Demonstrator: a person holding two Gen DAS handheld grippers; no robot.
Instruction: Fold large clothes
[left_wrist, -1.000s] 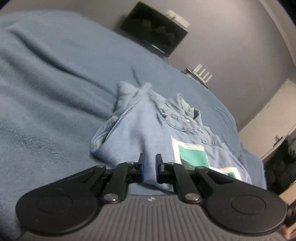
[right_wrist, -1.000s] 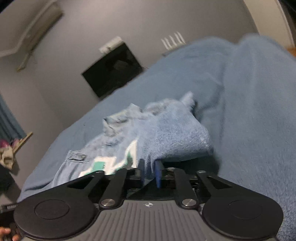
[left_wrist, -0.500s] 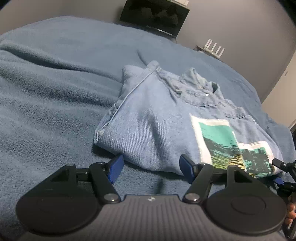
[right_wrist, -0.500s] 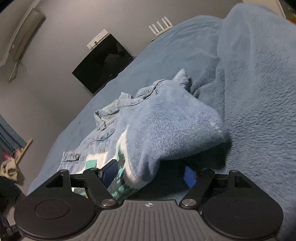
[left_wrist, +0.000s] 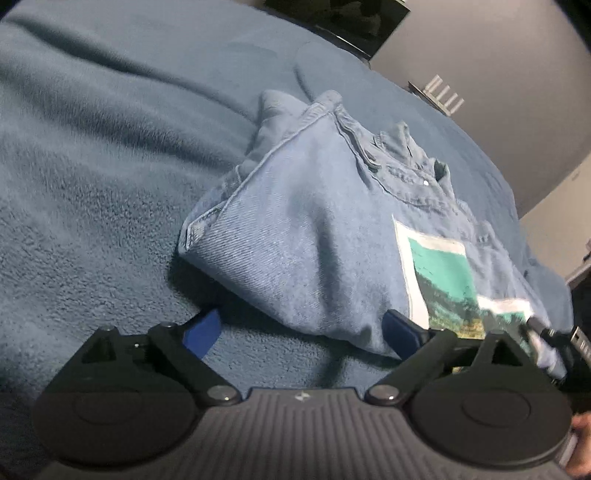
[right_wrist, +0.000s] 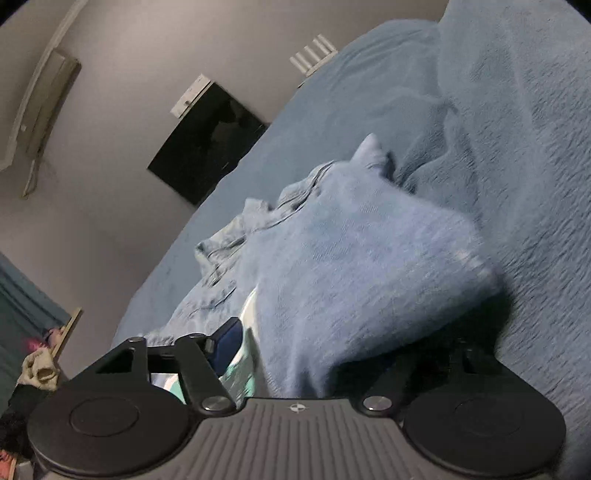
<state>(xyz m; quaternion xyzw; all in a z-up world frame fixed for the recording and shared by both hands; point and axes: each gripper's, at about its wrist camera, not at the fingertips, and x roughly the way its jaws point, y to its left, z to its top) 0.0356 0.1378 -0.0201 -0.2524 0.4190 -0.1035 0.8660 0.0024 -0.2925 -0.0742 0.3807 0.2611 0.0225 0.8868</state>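
Note:
A light blue denim shirt (left_wrist: 314, 236) with a teal and white printed patch (left_wrist: 439, 273) lies folded on the blue blanket (left_wrist: 92, 177). My left gripper (left_wrist: 303, 334) is open, its blue pads on either side of the shirt's near fold edge, holding nothing. In the right wrist view the same shirt (right_wrist: 354, 273) bulges just ahead of my right gripper (right_wrist: 332, 354), which is open. Its left pad (right_wrist: 225, 341) rests by the printed patch; the right pad is hidden in shadow under the cloth.
A black TV (right_wrist: 207, 144) hangs on the grey wall past the bed. A white router with antennas (left_wrist: 439, 98) stands beyond the bed's far edge. The blanket (right_wrist: 517, 147) is rumpled into ridges to the right. Clothes (right_wrist: 37, 373) lie at the left.
Both grippers were shut on the shirt's fold a second ago and have opened, letting it drop onto the blanket. Both now sit closer to the fold edge.

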